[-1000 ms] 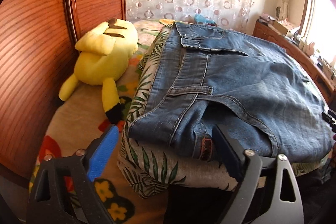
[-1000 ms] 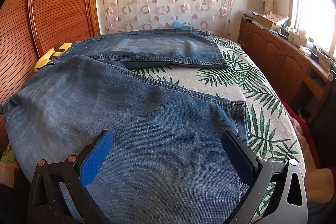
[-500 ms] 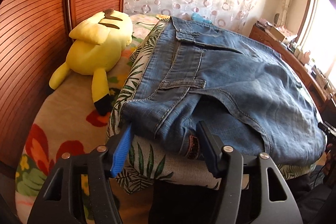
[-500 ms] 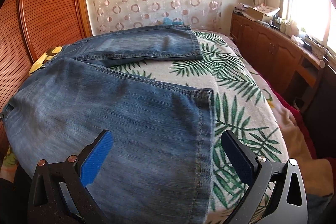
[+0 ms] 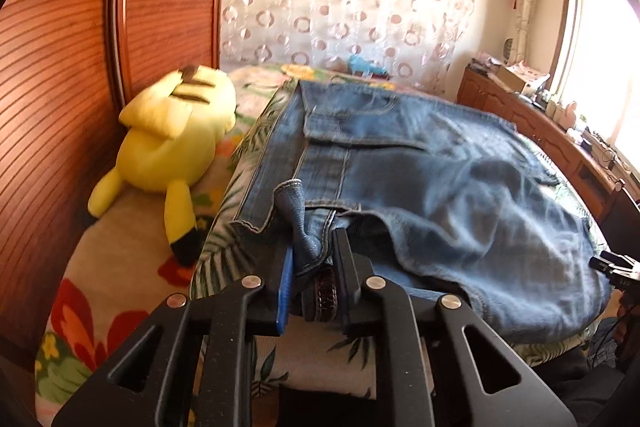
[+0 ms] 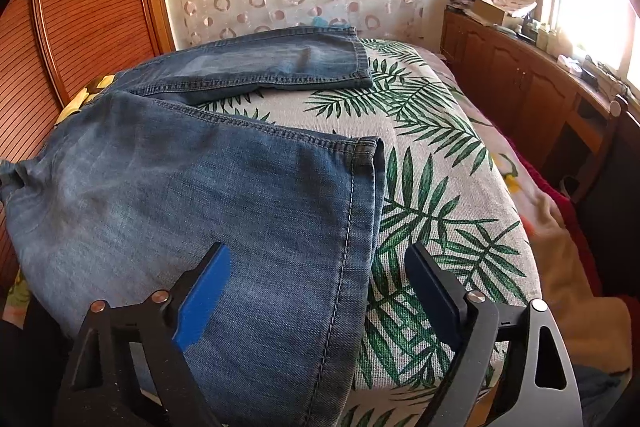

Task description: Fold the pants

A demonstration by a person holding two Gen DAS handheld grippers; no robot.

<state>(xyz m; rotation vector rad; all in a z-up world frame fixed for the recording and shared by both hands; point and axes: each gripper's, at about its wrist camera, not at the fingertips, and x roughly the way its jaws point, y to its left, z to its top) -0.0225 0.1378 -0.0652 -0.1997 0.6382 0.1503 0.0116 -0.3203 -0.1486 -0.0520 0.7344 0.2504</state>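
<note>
Blue jeans [image 5: 440, 179] lie spread on a bed with a leaf-print cover. In the left wrist view my left gripper [image 5: 314, 243] is closing at the near edge of the waist. Bunched waistband denim and a brown leather patch are squeezed between its pads, and the fabric stands up in a ridge. In the right wrist view the near leg [image 6: 200, 195] ends in a hem [image 6: 368, 187], and the far leg [image 6: 272, 67] lies flat behind it. My right gripper [image 6: 318, 255] is closing but still wide. It straddles the near leg's hem edge, with its pads off the cloth.
A yellow plush toy [image 5: 176, 139] lies left of the jeans against a slatted wooden wardrobe [image 5: 60, 67]. The leaf-print cover [image 6: 432, 167] shows bare to the right of the legs. A low wooden cabinet [image 6: 520, 79] runs under the bright window on the right.
The left jaws have closed from wide apart onto the waistband and raised it slightly. The right gripper has slid rightward to the near leg's hem, and its jaws have narrowed a little.
</note>
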